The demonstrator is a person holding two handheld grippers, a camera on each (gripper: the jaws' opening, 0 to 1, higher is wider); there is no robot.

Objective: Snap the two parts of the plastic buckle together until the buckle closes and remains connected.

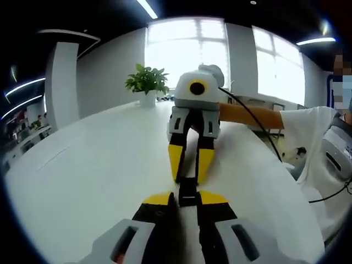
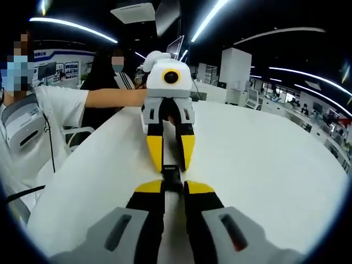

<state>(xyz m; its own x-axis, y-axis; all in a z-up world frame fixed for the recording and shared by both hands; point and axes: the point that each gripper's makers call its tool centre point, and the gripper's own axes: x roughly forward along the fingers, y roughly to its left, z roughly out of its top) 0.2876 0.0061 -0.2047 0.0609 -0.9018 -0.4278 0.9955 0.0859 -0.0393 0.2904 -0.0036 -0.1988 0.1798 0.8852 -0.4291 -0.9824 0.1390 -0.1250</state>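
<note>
The buckle [image 1: 188, 192] hangs over the table [image 1: 82, 181] between the 2 facing grippers, its long axis running straight from one to the other; left gripper [image 1: 188, 199] and right gripper [image 2: 173, 184] are each clamped on an end, equally near

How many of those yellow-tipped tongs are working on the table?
2. The left tongs and the right tongs meet tip to tip over the white table, each gripping the black buckle between them.
</note>
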